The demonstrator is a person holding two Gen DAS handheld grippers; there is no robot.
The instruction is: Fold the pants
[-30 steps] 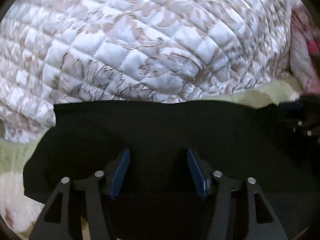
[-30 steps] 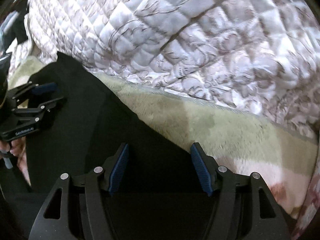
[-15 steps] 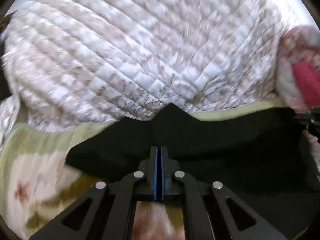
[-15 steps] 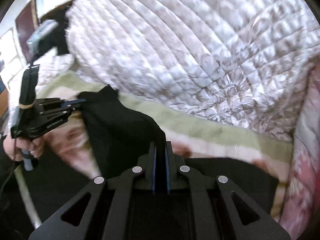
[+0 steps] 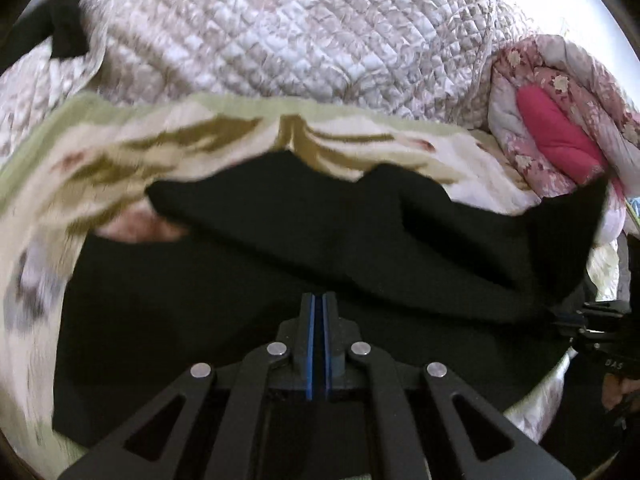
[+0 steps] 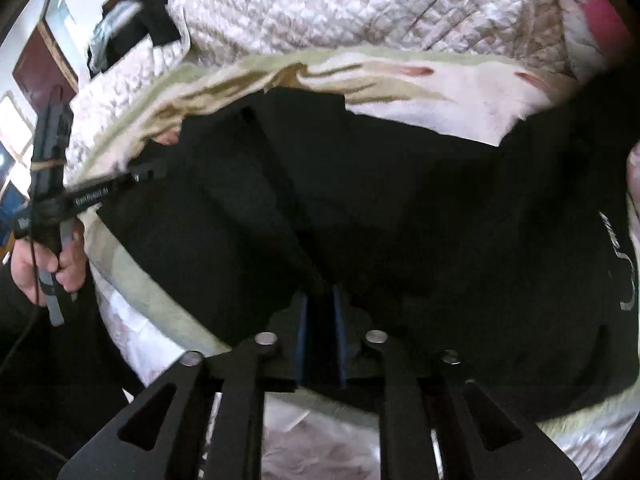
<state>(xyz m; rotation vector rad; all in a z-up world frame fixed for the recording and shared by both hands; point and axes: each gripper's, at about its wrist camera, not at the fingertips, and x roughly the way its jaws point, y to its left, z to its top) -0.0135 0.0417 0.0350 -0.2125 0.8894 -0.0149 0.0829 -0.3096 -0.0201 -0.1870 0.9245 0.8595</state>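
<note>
- Writing: white lettering on the pants (image 6: 440, 220) near their right edge in the right wrist view, curved and too distorted to read. White print on the side of the left gripper (image 6: 148, 174) seen in that view, blurred, not legible. Partial letters "DAS" on the body of the right gripper (image 5: 560, 320) at the right edge of the left wrist view.
- Left gripper (image 5: 319, 304): blue pads pressed almost together, thin slit between them, black pants (image 5: 280, 280) fabric pinched at the tips.
- Right gripper (image 6: 320, 308): pads nearly together with a narrow gap, a thicker fold of the pants clamped between them.
- Pants: black, spread over the floral blanket (image 5: 120, 160), top layer lifted and draped from both grippers, lower layer flat under it.
- Edges: far edge of pants wavy with two peaks; left edge falls short of the blanket edge; right corner rises toward the pink bundle (image 5: 560, 132).
- Room: quilt (image 5: 280, 32) heaped right behind the blanket strip; bare blanket strip between pants and quilt.
- Left hand (image 6: 48, 268) grips the left tool's handle.
</note>
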